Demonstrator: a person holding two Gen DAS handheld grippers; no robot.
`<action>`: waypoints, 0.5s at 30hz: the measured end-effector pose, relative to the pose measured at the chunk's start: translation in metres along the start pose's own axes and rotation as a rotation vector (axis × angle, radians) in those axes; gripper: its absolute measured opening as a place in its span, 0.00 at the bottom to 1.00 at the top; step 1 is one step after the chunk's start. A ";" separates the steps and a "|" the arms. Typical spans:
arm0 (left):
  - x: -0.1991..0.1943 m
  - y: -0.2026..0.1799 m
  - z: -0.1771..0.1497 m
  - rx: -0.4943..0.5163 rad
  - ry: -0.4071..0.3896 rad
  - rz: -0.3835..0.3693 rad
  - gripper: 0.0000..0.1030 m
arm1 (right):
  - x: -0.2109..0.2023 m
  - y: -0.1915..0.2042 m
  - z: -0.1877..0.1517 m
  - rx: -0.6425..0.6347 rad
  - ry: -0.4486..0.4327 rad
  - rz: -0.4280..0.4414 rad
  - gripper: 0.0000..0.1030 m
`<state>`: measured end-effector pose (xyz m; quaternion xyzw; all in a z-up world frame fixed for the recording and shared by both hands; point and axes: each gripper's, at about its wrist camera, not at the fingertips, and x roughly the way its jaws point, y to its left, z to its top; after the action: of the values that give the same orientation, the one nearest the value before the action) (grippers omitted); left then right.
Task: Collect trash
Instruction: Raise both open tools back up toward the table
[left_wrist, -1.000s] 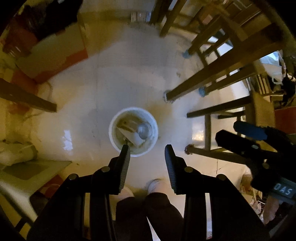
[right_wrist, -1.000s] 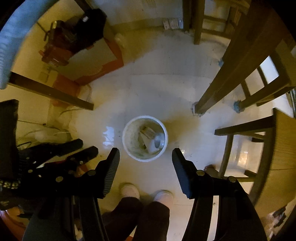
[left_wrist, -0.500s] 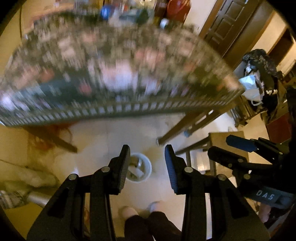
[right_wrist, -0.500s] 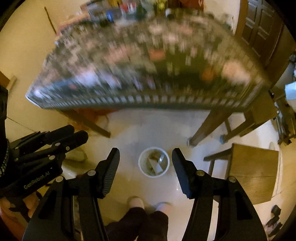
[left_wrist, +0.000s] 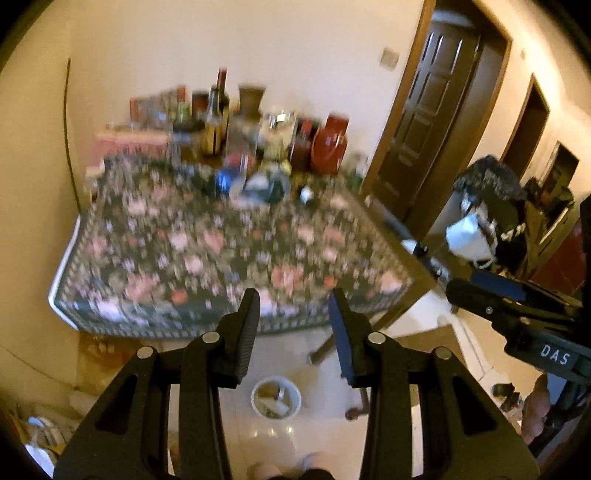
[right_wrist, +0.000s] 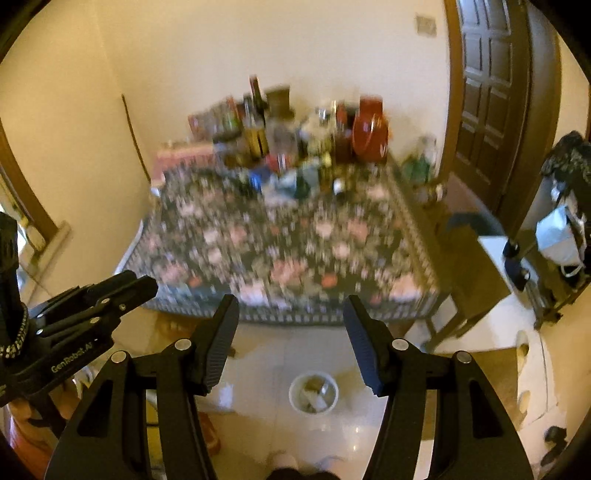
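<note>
A white trash bin with scraps inside stands on the floor below the table; it also shows in the right wrist view. My left gripper is open and empty, held high above the bin, facing the table. My right gripper is open and empty too, beside it. A floral-clothed table fills the middle of both views, also in the right wrist view. Small blurred items lie near its far side; I cannot tell which are trash.
Bottles, jars and a red container crowd the table's far edge by the wall. A dark wooden door is at the right. A wooden chair stands right of the table. A rack with bags is far right.
Both grippers have tilted up from looking straight down at the bin to facing the tabletop. The bin has dropped to the bottom of both views. Jaws stay open.
</note>
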<state>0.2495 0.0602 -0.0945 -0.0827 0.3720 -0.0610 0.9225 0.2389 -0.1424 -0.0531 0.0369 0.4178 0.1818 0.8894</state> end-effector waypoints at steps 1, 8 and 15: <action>-0.009 0.000 0.007 0.004 -0.019 -0.007 0.36 | -0.008 0.000 0.004 0.000 -0.019 -0.002 0.53; -0.064 -0.006 0.032 0.092 -0.169 0.025 0.41 | -0.063 0.018 0.032 -0.029 -0.201 -0.031 0.54; -0.073 0.004 0.051 0.042 -0.213 0.028 0.75 | -0.074 0.021 0.047 -0.047 -0.306 -0.092 0.88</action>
<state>0.2330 0.0821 -0.0098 -0.0642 0.2716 -0.0470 0.9591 0.2246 -0.1451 0.0358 0.0242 0.2744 0.1430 0.9506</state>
